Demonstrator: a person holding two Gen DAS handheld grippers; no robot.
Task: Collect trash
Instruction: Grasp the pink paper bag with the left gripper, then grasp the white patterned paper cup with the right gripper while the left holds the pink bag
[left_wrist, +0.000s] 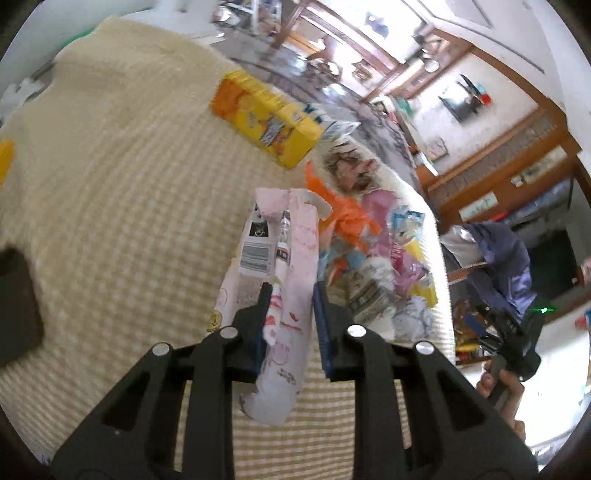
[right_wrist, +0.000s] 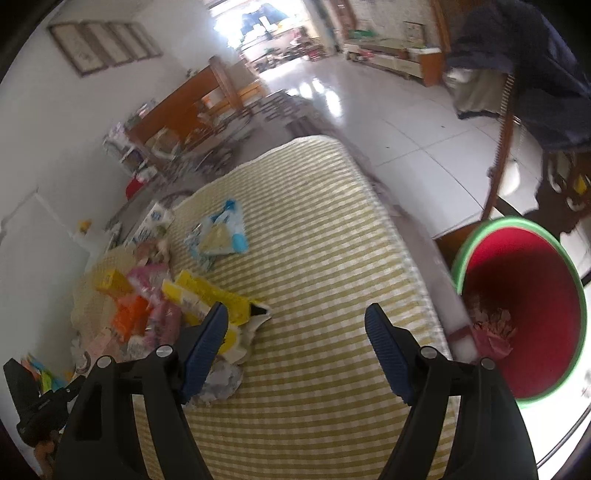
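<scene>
STEP: left gripper (left_wrist: 290, 314) clamps pink wrapper (left_wrist: 291, 295) | right gripper (right_wrist: 295, 354) wide, empty | NEXT: probably carry to red bin (right_wrist: 524, 306), far right

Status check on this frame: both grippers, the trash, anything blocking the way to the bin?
Left gripper shut on pink wrapper. Right gripper open, empty. Trash pile on mat; red bin beside it, nothing in the way.
</scene>
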